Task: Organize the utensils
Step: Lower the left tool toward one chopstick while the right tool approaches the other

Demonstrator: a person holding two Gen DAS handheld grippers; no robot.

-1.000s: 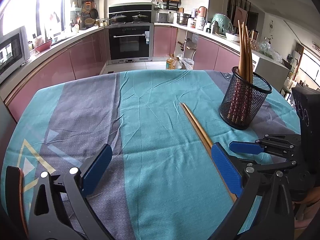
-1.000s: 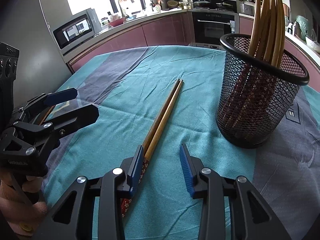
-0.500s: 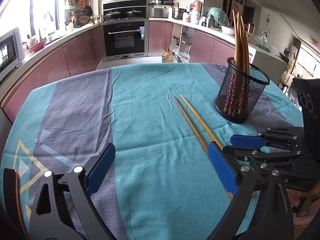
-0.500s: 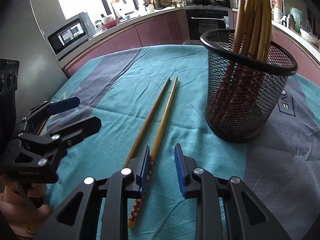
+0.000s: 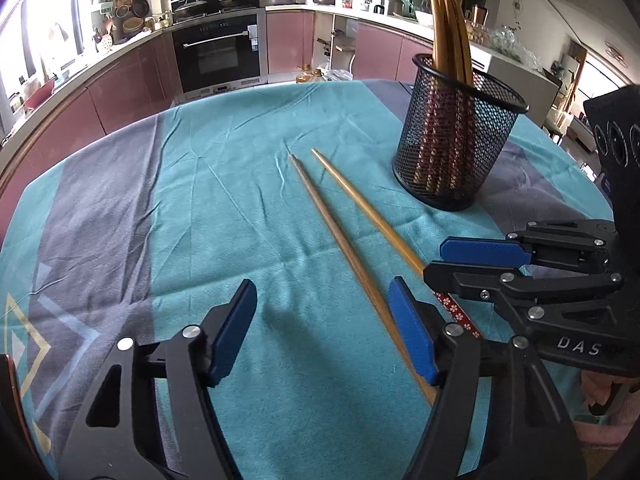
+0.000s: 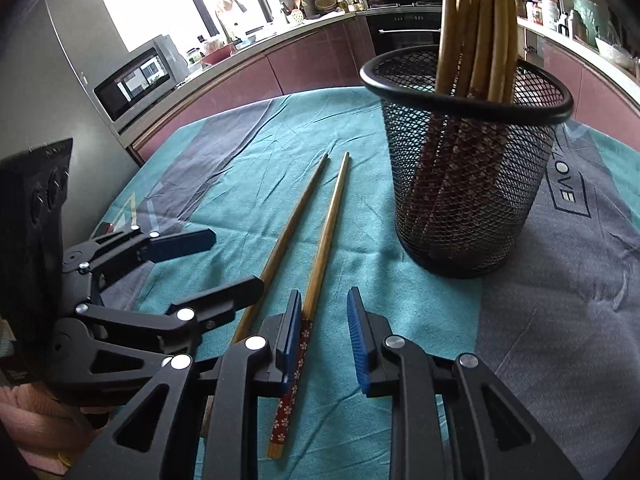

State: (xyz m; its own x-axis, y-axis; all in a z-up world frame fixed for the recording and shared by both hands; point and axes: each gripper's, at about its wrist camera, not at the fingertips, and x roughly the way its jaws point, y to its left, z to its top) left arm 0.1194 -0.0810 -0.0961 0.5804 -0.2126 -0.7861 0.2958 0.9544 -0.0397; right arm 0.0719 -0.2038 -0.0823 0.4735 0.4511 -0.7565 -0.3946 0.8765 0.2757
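From my left wrist camera, the left gripper (image 5: 324, 330) stands wide open, its smooth blue pads (image 5: 232, 332) low over the wrinkled teal and grey tablecloth (image 5: 168, 208) and holding nothing. Two long wooden chopsticks lie loose on the cloth, slightly splayed: the darker brown chopstick (image 5: 340, 248) runs under my right pad, and the paler yellow chopstick (image 5: 368, 212) lies just to its right. The right gripper (image 5: 444, 264) reaches in from the right, over the near end of the paler one. Beyond them on the right stands a round black wire-mesh holder (image 5: 456, 148), upright, with a bunch of similar chopsticks standing in it. Far off are pink kitchen cabinets (image 5: 132, 76) and a black built-in oven (image 5: 218, 52).

From my right wrist camera, the right gripper (image 6: 324, 336) is narrowly open, its ribbed blue pads (image 6: 356, 336) straddling the paler chopstick (image 6: 326, 232), whose red flower-patterned end (image 6: 290, 396) only shows clearly here. The left pad touches it; I cannot tell whether the right one does. The darker chopstick (image 6: 292, 216) lies just left, passing under the left gripper (image 6: 224, 268). The mesh holder (image 6: 468, 160) is at far right. This view alone shows a silver microwave (image 6: 136, 76) at the left.
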